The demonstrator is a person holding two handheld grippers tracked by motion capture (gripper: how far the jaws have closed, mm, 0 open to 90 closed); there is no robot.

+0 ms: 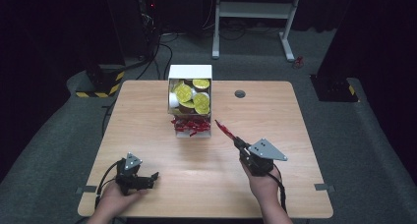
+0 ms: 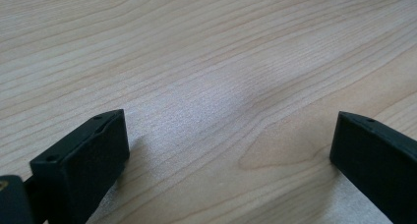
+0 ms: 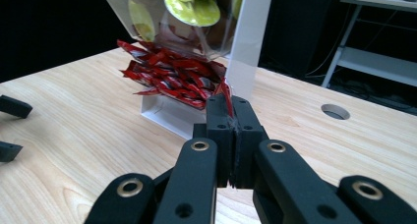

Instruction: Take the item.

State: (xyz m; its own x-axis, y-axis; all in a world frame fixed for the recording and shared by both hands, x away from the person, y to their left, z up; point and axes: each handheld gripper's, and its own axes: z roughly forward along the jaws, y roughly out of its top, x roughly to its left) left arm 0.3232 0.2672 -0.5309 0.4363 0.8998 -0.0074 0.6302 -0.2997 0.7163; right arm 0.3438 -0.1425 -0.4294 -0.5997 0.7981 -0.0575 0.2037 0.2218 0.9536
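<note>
The right gripper [image 1: 235, 140] pinches 1 red packet [image 1: 223, 128] beside the white dispenser box [image 1: 191, 72]. The left gripper [image 1: 153, 177] rests on the table [image 1: 295, 135], jaws spread.

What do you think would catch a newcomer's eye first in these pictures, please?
Probably the white box at the table's far middle, with yellow-lidded cups above a heap of red packets. Next, the right gripper shut on one red packet just right of the box, while the left gripper rests open near the front edge.
</note>
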